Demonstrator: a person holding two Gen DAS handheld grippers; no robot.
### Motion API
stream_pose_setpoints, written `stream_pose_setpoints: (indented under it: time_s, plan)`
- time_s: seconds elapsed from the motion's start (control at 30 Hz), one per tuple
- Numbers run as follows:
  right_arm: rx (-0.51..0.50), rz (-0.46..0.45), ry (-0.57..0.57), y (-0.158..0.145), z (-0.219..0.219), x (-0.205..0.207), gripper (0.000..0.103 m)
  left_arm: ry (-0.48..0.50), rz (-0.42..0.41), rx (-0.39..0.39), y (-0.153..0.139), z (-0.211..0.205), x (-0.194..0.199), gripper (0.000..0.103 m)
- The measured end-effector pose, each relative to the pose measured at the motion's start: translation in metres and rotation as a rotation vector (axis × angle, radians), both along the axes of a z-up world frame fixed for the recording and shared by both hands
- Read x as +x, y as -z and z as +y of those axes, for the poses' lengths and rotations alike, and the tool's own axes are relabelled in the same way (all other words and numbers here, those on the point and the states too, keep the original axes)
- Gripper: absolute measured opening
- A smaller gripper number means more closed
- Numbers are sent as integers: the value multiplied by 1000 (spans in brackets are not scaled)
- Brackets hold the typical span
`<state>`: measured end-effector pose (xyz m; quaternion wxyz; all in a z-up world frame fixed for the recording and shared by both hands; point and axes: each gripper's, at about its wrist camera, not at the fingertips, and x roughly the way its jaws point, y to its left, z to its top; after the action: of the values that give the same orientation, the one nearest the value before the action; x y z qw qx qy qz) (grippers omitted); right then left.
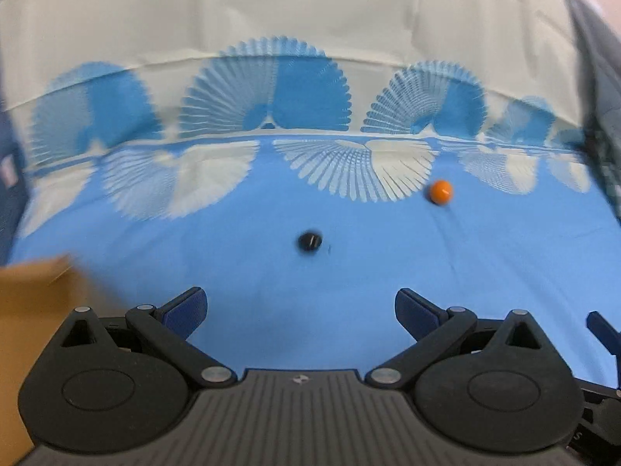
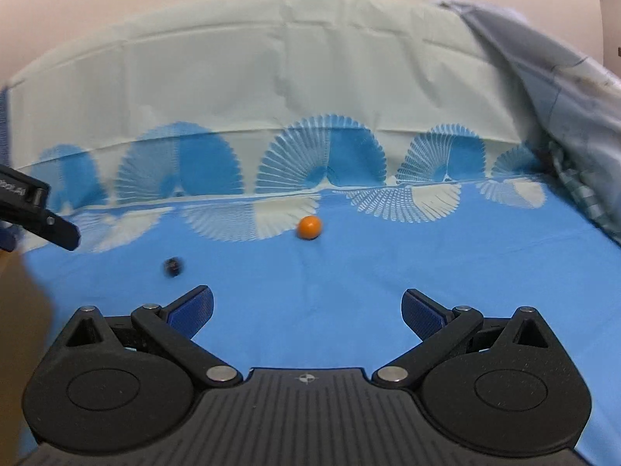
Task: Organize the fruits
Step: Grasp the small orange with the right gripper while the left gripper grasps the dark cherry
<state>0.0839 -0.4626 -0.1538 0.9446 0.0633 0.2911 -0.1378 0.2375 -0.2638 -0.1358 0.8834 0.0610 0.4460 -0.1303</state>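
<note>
A small orange round fruit [image 1: 441,192] [image 2: 309,227] lies on the blue and white cloth. A small dark round fruit [image 1: 309,241] [image 2: 173,266] lies nearer, to its left. My left gripper [image 1: 300,310] is open and holds nothing; the dark fruit is straight ahead of it. My right gripper [image 2: 306,312] is open too, with nothing between its fingers; the orange fruit is ahead of it and the dark fruit ahead to the left. Both views are blurred.
A brown cardboard box [image 1: 27,330] stands at the left beside my left gripper. Rumpled grey fabric [image 2: 562,116] lies at the far right. The cloth [image 2: 349,272] covers the whole surface. Part of the left gripper [image 2: 35,213] shows at the left edge of the right wrist view.
</note>
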Motion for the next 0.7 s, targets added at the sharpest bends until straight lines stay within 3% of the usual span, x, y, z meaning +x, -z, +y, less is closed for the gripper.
stream_pose_setpoints:
  time_s: [0.17,0.3,0.37,0.43,0.57,0.6,0.63,0.67,0.7]
  plan:
    - [-22,19,-15,68,-47,107,102,-25,65,16,75,-37,91,103]
    - [24,39,-20,104,-67,179,102,-44,96,42,118,-44,130,103]
    - [25,60,-39,117,-69,205,102,-36,96,66,130,-42,137,103]
    - [3,87,-32,129,-68,224,102,-18,37,52,132,-38,134,103]
    - [-14,78,-35,129,-64,235,101,1,10,56,133,-34,127,101]
    - [-15,63,-52,128,-62,234,82,5,12,47,129,-32,125,85]
    - [-27,43,-68,125,-60,232,64,12,0,42,121,-34,119,53]
    - [-50,43,-72,123,-57,229,39,32,0,45,116,-36,117,35]
    - [-58,51,-73,122,-55,228,39,51,20,44,113,-36,116,26]
